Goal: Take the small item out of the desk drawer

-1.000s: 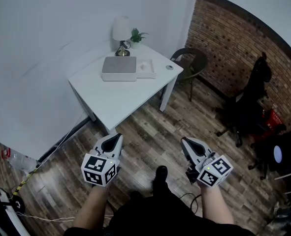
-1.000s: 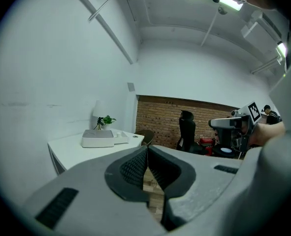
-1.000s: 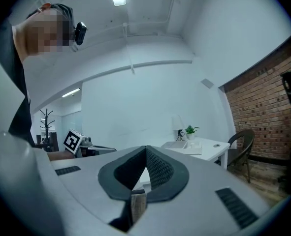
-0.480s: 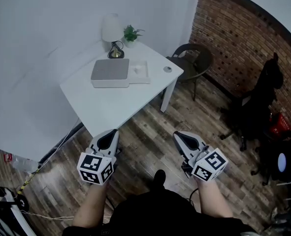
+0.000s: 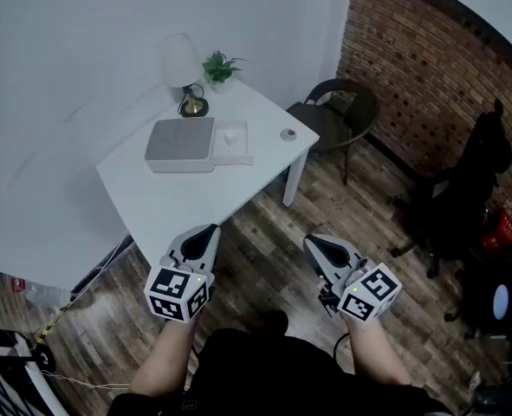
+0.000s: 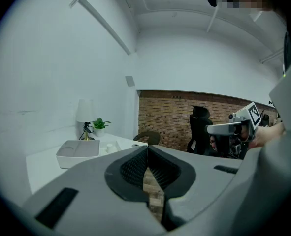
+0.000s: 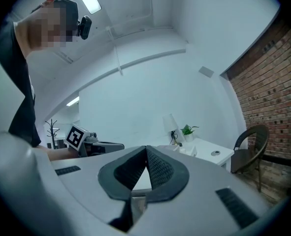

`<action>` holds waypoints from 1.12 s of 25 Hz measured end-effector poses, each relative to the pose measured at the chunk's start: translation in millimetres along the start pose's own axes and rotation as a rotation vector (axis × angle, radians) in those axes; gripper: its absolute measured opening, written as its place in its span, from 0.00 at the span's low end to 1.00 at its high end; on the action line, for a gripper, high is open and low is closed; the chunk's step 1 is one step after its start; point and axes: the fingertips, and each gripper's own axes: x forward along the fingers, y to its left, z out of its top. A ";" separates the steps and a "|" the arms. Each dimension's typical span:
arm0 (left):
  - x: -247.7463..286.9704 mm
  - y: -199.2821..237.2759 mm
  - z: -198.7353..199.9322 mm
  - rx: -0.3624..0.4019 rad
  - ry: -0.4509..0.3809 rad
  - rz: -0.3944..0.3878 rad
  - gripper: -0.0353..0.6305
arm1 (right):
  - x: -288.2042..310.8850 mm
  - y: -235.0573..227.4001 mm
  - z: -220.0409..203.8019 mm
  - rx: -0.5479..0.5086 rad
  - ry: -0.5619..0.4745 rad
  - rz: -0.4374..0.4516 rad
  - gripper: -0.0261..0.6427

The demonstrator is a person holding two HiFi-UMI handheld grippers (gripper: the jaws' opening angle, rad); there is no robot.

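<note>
On the white table [image 5: 186, 199] stands a small desk organiser [image 5: 179, 142] with a grey top. Its white drawer [image 5: 232, 142] is slid out to the right, and a small white item [image 5: 230, 133] lies in it. My left gripper [image 5: 210, 230] and right gripper [image 5: 309, 242] hang over the wooden floor in front of the table, well short of the organiser. Both are shut with nothing between the jaws. The left gripper view shows the organiser [image 6: 78, 151] far ahead beyond the shut left gripper [image 6: 146, 149]. The right gripper [image 7: 146, 149] points toward the table [image 7: 211, 155].
A lamp [image 5: 181, 69] and a potted plant [image 5: 218, 66] stand at the table's back edge, and a small round object [image 5: 288, 134] lies near its right corner. A dark chair [image 5: 339, 115] sits beside the table by the brick wall [image 5: 429, 76]. An office chair [image 5: 476, 189] is at the right.
The table has shifted left and lower in the head view. The grippers sit slightly closer to its front edge. Both stayed shut and empty.
</note>
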 end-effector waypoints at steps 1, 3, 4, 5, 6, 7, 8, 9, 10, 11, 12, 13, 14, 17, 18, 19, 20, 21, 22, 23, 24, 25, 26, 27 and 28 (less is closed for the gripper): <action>7.1 0.0 1.4 -0.002 0.000 -0.002 0.07 | 1.7 -6.8 2.8 0.001 -0.002 0.000 0.03; 20.3 2.3 2.6 -0.007 0.001 -0.005 0.07 | 7.5 -17.6 7.3 0.003 -0.001 0.004 0.03; 27.2 4.9 3.0 -0.009 0.002 -0.007 0.07 | 11.6 -22.4 8.2 0.003 0.004 0.006 0.03; 34.5 8.7 3.3 -0.013 0.003 -0.009 0.07 | 16.8 -27.4 8.2 0.002 0.012 0.009 0.04; 42.3 13.8 3.7 -0.017 0.002 -0.011 0.07 | 23.2 -32.9 7.3 0.002 0.021 0.011 0.04; 50.2 20.0 4.1 -0.021 0.000 -0.015 0.07 | 30.8 -38.8 6.0 0.001 0.032 0.012 0.03; 58.3 27.3 4.5 -0.025 -0.003 -0.018 0.07 | 39.1 -45.4 4.7 0.002 0.042 0.010 0.03; 66.9 35.9 5.0 -0.027 -0.007 -0.020 0.07 | 48.1 -52.6 4.0 0.004 0.050 0.007 0.03; 76.4 46.3 5.9 -0.030 -0.013 -0.020 0.07 | 58.1 -60.8 4.1 0.005 0.056 0.003 0.03; 86.9 58.6 7.5 -0.034 -0.020 -0.017 0.07 | 69.3 -69.7 5.6 0.004 0.060 -0.002 0.04; 98.4 72.2 9.5 -0.039 -0.026 -0.015 0.07 | 81.3 -79.2 8.4 0.002 0.061 -0.008 0.04; 110.5 86.0 12.1 -0.045 -0.032 -0.017 0.07 | 93.9 -89.1 12.2 0.000 0.062 -0.016 0.04; 122.9 98.9 15.6 -0.051 -0.037 -0.027 0.07 | 106.5 -99.6 17.0 -0.003 0.062 -0.025 0.04; 160.0 126.1 34.6 -0.035 -0.052 -0.111 0.07 | 144.9 -130.3 35.5 0.005 0.064 -0.052 0.04; 171.5 132.8 41.4 -0.016 -0.049 -0.142 0.07 | 158.3 -138.3 41.1 0.012 0.068 -0.052 0.04; 182.4 140.2 46.8 0.002 -0.041 -0.165 0.07 | 172.0 -145.0 45.5 0.016 0.076 -0.049 0.04; 193.1 149.0 51.0 0.014 -0.032 -0.179 0.07 | 186.1 -151.1 49.2 0.017 0.085 -0.046 0.04; 203.6 158.9 53.9 0.017 -0.023 -0.186 0.07 | 200.3 -156.8 52.3 0.017 0.091 -0.043 0.03; 213.2 168.5 55.3 0.013 -0.012 -0.191 0.09 | 214.0 -161.6 54.6 0.020 0.095 -0.040 0.03; 221.4 177.0 55.3 0.006 0.000 -0.195 0.13 | 226.7 -165.4 55.6 0.026 0.098 -0.035 0.04; 228.2 184.3 54.7 0.000 0.010 -0.196 0.16 | 238.3 -168.2 55.4 0.033 0.101 -0.029 0.04; 233.9 190.6 54.2 -0.004 0.018 -0.197 0.17 | 249.1 -170.4 54.5 0.038 0.107 -0.021 0.04; 239.0 196.5 53.7 -0.007 0.026 -0.196 0.18 | 259.3 -172.5 53.3 0.041 0.114 -0.012 0.03; 243.8 202.0 52.8 -0.012 0.036 -0.193 0.19 | 268.6 -174.3 51.9 0.044 0.121 -0.003 0.04; 248.1 207.1 51.0 -0.017 0.047 -0.189 0.21 | 276.7 -176.0 50.4 0.049 0.129 0.006 0.04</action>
